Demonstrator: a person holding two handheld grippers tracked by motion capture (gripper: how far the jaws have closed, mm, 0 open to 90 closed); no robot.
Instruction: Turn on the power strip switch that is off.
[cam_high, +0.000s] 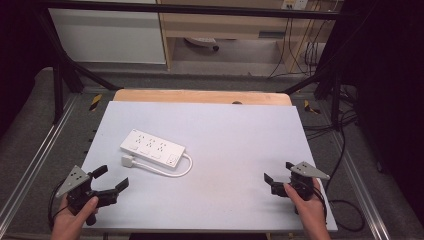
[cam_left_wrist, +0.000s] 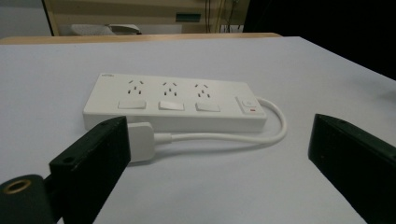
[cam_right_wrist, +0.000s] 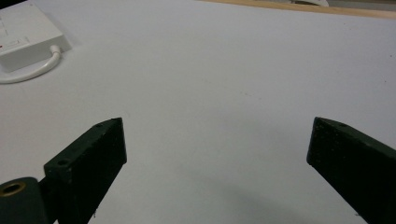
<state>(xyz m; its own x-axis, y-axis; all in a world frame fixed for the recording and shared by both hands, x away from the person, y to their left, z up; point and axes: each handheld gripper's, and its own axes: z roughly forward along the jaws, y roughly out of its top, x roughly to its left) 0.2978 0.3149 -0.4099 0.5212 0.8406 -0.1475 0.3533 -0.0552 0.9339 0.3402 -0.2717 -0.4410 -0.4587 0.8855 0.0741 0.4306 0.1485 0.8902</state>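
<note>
White table top (cam_high: 225, 195) w/ a wood strip along the far edge takes up most of the high view. On it, left of centre, lies a white power strip (cam_high: 152, 147), set at a slant, three socket rows + a switch at its near-right end; in the left gripper view it sits straight ahead (cam_left_wrist: 173, 105), sockets up. Its white cord (cam_high: 182, 167) loops out from the switch end & curls back along the near side to the white plug (cam_high: 128, 161), which lies flat on the table just beside the strip's near-left corner. Left gripper (cam_high: 111, 180) is at the near-left corner of the table, in a hand (cam_high: 72, 222), jaws spread wide, nothing btwn them, touching nothing; the plug is near, ahead of its left jaw, apart from it. Right gripper (cam_high: 278, 171) is at the near-right edge, in the other hand (cam_high: 310, 210), jaws also wide apart, only bare table btwn them, well apart from the strip.
</note>
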